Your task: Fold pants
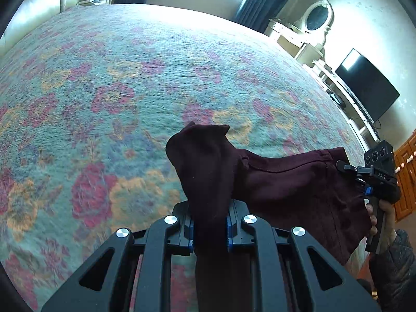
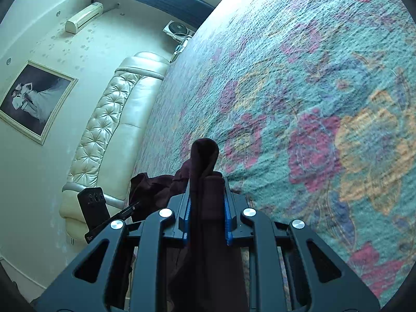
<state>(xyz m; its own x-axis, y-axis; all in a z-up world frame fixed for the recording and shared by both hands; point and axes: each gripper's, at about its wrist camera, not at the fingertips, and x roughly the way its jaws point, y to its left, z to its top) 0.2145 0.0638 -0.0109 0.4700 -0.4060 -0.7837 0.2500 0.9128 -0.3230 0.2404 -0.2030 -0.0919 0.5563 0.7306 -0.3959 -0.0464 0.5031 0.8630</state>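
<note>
Dark maroon pants (image 1: 280, 182) hang in the air over the bed, stretched between both grippers. My left gripper (image 1: 209, 221) is shut on a bunched corner of the pants, which sticks up past the fingers. My right gripper (image 1: 358, 179) shows at the right of the left wrist view, clamped on the other corner. In the right wrist view my right gripper (image 2: 206, 213) is shut on a fold of the pants (image 2: 205, 161); the left gripper (image 2: 114, 215) shows at lower left. The lower part of the pants is hidden below the fingers.
A floral teal, pink and yellow bedspread (image 1: 130, 91) covers the bed below. A cream tufted headboard (image 2: 109, 130) lines one side. A TV (image 1: 366, 85) and white dresser with mirror (image 1: 312, 26) stand past the bed's right edge.
</note>
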